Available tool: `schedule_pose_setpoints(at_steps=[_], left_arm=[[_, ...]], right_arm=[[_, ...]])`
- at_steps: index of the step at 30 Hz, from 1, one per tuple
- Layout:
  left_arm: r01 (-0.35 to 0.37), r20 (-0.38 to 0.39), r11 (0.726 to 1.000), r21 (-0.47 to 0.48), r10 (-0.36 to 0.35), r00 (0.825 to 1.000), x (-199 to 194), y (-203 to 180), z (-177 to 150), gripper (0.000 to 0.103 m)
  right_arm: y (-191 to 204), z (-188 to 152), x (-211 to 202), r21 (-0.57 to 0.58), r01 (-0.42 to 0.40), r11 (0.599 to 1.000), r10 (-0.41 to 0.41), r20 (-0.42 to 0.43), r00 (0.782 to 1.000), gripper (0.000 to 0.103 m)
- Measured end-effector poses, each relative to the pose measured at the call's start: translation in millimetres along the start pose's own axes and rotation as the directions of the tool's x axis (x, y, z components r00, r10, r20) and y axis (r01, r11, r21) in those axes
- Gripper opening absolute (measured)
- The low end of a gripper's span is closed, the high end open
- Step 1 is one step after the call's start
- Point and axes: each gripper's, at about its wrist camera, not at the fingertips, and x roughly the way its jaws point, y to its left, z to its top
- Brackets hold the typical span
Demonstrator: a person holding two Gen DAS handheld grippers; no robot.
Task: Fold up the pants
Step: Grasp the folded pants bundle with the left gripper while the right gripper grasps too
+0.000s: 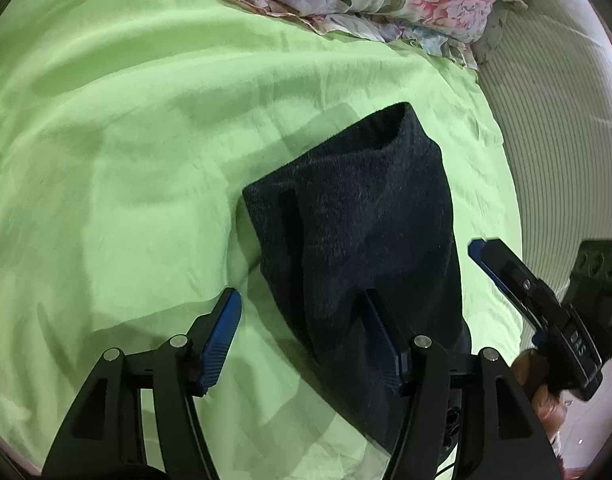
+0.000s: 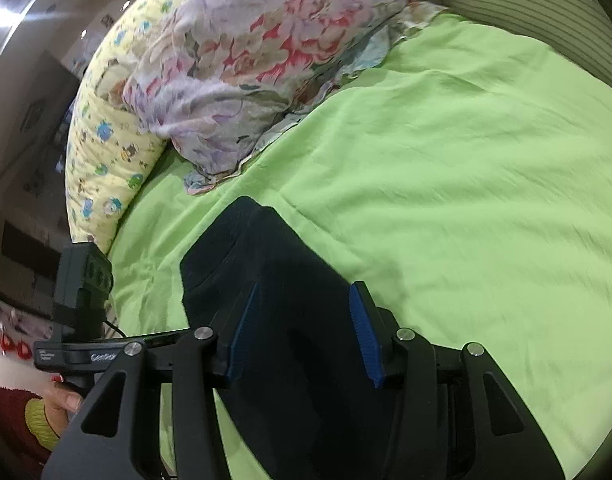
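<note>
Dark navy pants [image 1: 365, 220] lie folded into a long strip on the green bedsheet [image 1: 126, 160]. My left gripper [image 1: 302, 340] hovers open at the strip's left edge, with one pad over bare sheet and the other over the cloth. In the right wrist view the pants [image 2: 274, 272] run under my right gripper [image 2: 304, 332], whose blue pads stand apart above the cloth without pressing on it. The right gripper [image 1: 505, 276] also shows in the left wrist view, beside the strip's right edge and held by a hand.
A floral pillow [image 2: 246, 60] and a yellow cartoon-print pillow [image 2: 106, 140] lie at the far end of the bed. A striped cover [image 1: 553, 120] borders the green sheet [image 2: 465, 160] on one side. A person's hand [image 2: 62, 396] with a yellow cuff holds the left tool.
</note>
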Motion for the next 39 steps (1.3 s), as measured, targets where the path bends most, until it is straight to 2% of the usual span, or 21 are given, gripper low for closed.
schedule_pose_setpoints(at_steps=[5, 10, 14, 16, 18, 22, 24, 30, 39], left_arm=[[0.012, 0.014, 1.0, -0.024, -0.011, 1.0, 2.5, 1.8, 2.7, 0.064], [0.031, 0.047, 0.999, -0.031, -0.029, 0.998, 3.0, 5.1, 1.2, 0.059], [0.02, 0.064, 1.0, -0.016, -0.018, 0.998, 1.9, 8.0, 1.3, 0.048], [0.013, 0.069, 1.0, -0.008, -0.012, 0.998, 2.3, 7.6, 2.5, 0.042], [0.004, 0.076, 1.0, 0.002, -0.005, 0.997, 1.9, 7.0, 3.2, 0.03], [0.011, 0.086, 0.999, 0.031, -0.014, 0.996, -0.5, 1.4, 3.2, 0.023], [0.025, 0.092, 0.998, 0.05, -0.029, 0.995, -5.5, -3.8, 2.1, 0.019], [0.102, 0.109, 0.987, 0.125, -0.116, 0.987, -30.9, -29.0, -1.7, 0.016], [0.193, 0.094, 0.938, 0.287, -0.228, 0.969, -66.6, -84.9, -23.4, 0.015]], right_arm=[[-0.4, 19.6, 25.6, -0.061, -0.03, 0.998, 0.026, -0.073, 0.997, 0.048], [2.4, 35.0, 49.2, -0.128, -0.058, 0.99, 0.04, -0.139, 0.989, 0.048], [3.8, 41.5, 62.5, -0.14, -0.097, 0.985, 0.07, -0.184, 0.98, 0.048], [7.8, 41.6, 67.4, -0.147, -0.125, 0.981, 0.093, -0.207, 0.974, 0.041], [15.3, 39.0, 69.9, -0.168, -0.137, 0.976, 0.098, -0.225, 0.97, 0.033], [20.6, 33.4, 61.4, -0.184, -0.124, 0.975, 0.086, -0.201, 0.976, 0.022], [19.2, 32.2, 52.3, -0.18, -0.132, 0.975, 0.098, -0.187, 0.978, 0.02], [18.4, 27.7, 6.2, -0.156, -0.148, 0.977, 0.134, -0.096, 0.986, 0.019], [5.1, 1.5, -71.0, -0.08, -0.155, 0.985, 0.16, 0.064, 0.985, 0.018]])
